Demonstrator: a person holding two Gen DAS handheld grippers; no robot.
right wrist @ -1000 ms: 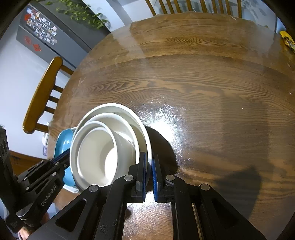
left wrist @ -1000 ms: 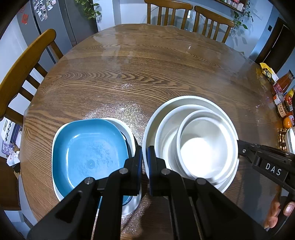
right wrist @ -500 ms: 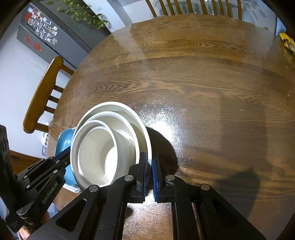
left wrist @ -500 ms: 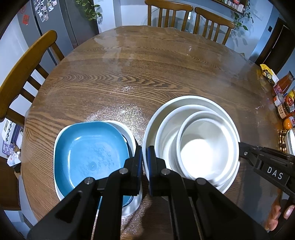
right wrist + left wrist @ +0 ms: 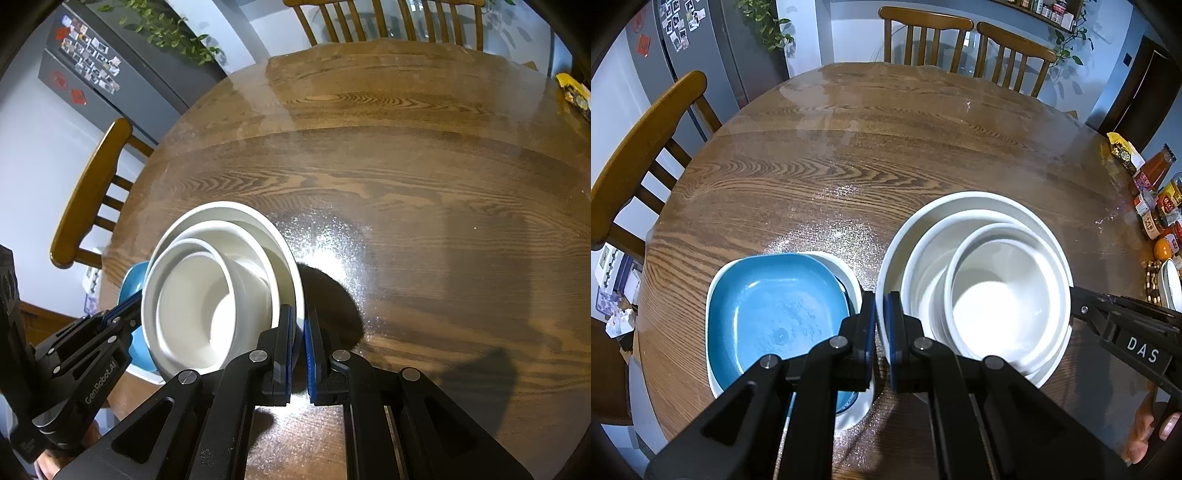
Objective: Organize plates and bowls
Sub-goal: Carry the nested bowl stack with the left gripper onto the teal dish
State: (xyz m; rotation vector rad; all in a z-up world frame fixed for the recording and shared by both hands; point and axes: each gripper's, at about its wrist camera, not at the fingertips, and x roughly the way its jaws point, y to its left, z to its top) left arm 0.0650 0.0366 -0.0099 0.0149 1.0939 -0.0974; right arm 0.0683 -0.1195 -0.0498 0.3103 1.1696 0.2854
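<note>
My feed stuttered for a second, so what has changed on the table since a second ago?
Almost nothing. The left claw and right claw stay clamped on opposite rims of the large white bowl, and the nested bowl stack has barely shifted across the table. The blue plate on its white plate stayed put.

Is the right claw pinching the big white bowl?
Touching. In the right wrist view, the right gripper has its jaws closed on the rim of the large round white outer bowl, one jaw inside and one outside.
</note>
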